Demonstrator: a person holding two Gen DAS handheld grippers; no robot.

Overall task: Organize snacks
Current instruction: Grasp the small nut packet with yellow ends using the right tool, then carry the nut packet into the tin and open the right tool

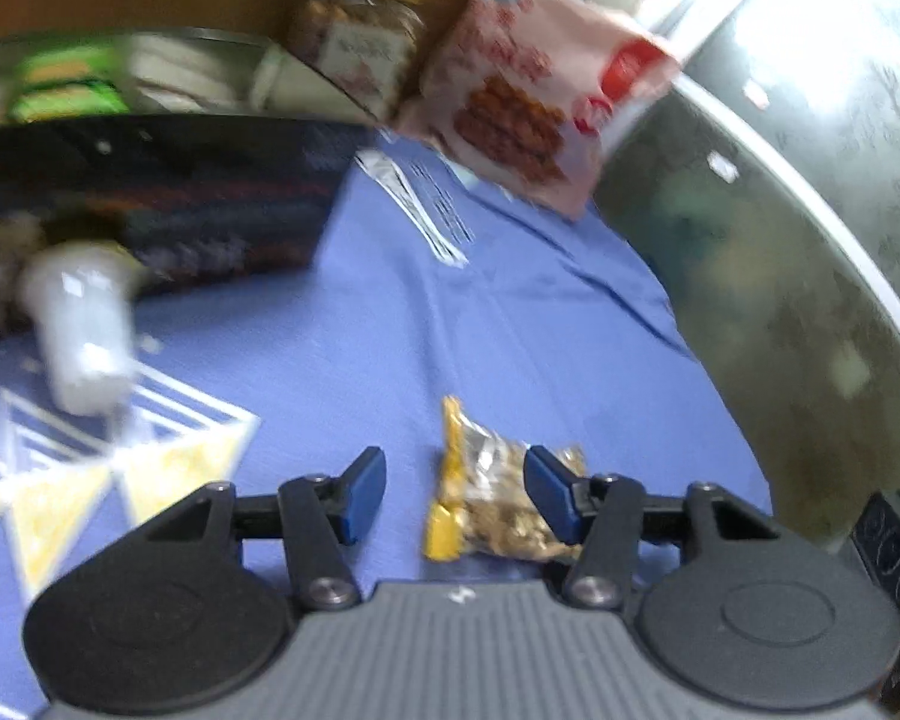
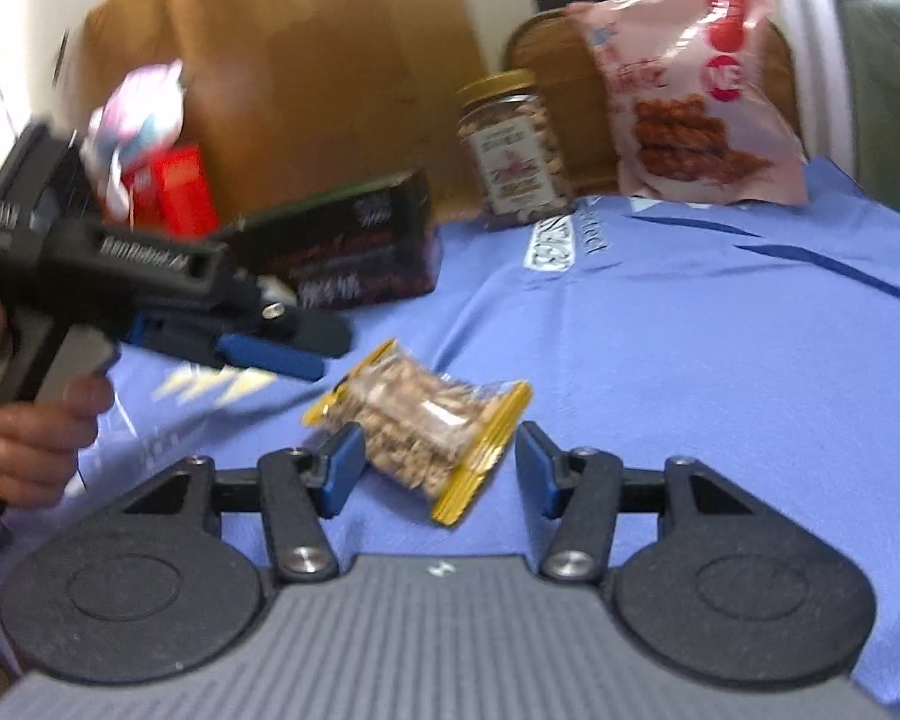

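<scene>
A small clear snack packet (image 2: 426, 420) with yellow ends and nut pieces inside lies on the blue cloth (image 2: 690, 360). My right gripper (image 2: 441, 468) is open around it: the packet sits between the blue pads, near the left pad and apart from the right one. In the left wrist view the same packet (image 1: 498, 498) lies just ahead of my left gripper (image 1: 456, 495), which is open, its right pad at the packet's edge and its left pad well apart. In the right wrist view the left gripper (image 2: 306, 354) comes in from the left, held by a hand (image 2: 36, 426).
At the back stand a pink snack bag (image 2: 696, 96), a yellow-lidded jar of nuts (image 2: 513, 144), a dark box (image 2: 354, 252) and a red box (image 2: 177, 192). A blurred white cup-like thing (image 1: 84, 330) lies left on the cloth. A brown board (image 2: 282, 60) rises behind.
</scene>
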